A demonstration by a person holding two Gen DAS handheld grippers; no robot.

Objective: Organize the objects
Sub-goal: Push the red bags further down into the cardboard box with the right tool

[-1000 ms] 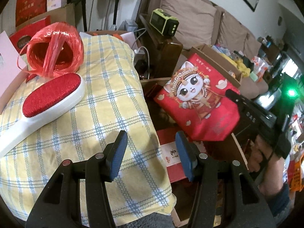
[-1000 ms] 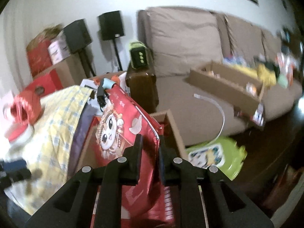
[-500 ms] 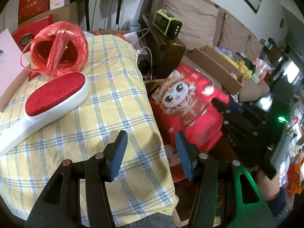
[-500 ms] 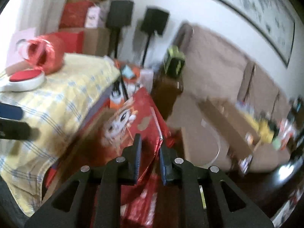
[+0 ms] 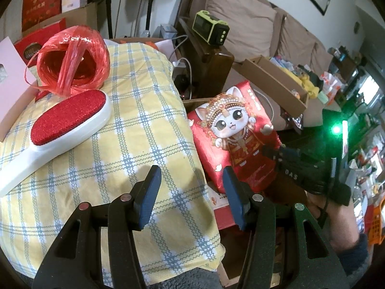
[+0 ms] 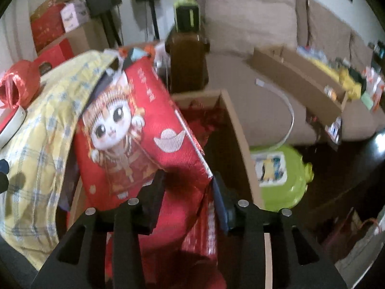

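Along the back wall, a brown sofa (image 5: 243, 16) runs out of frame at the right; its seat is largely hidden under an open cardboard tray (image 5: 272, 82) of small items too blurred to name. Nearer, a yellow checked cloth (image 5: 134, 125) covers a rounded mound, whatever lies beneath fully concealed. On it rest a coil of red plastic twine (image 5: 72, 60) and, touching its front, a white brush with a red pad (image 5: 65, 125), handle end cut off at left.

Beside the cloth's right edge, the red cat-print bag (image 6: 134, 139) leans tilted inside a cardboard box (image 6: 235, 130); the box floor is in shadow, contents unreadable.

Right gripper (image 6: 187, 192): jaws have just been opening, now partly apart, the bag's lower corner between them; the right-wrist view is motion-blurred, and pad contact with the bag cannot be made out.

Left gripper (image 5: 190, 192): jaws about half apart, empty, hovering over the cloth's edge.
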